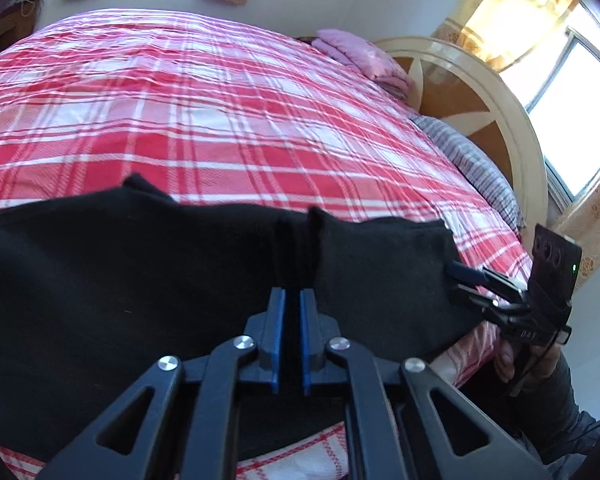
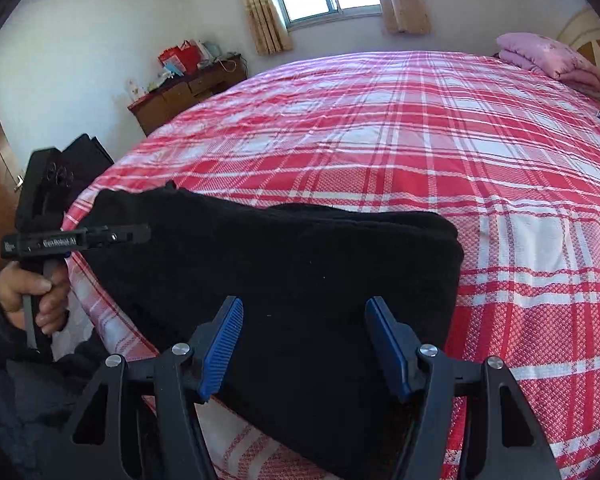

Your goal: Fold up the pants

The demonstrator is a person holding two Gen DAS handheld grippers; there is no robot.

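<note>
Black pants (image 1: 140,280) lie folded in a thick band across the near edge of the red plaid bed (image 1: 220,120). My left gripper (image 1: 293,294) is shut on a pinch of the black cloth, and a ridge of fabric runs up from its blue pads. The right wrist view shows that left gripper (image 2: 142,232) at the left end of the pants (image 2: 300,248), held by a hand (image 2: 40,296). My right gripper (image 2: 304,308) is open, its blue pads wide apart over the pants' near right part. In the left wrist view the right gripper (image 1: 456,280) sits at the pants' right edge.
A folded pink blanket (image 1: 360,56) and a striped pillow (image 1: 472,164) lie by the cream headboard (image 1: 480,92). A wooden dresser (image 2: 188,92) with clutter stands against the far wall beyond the bed (image 2: 420,140). Plaid sheet stretches past the pants.
</note>
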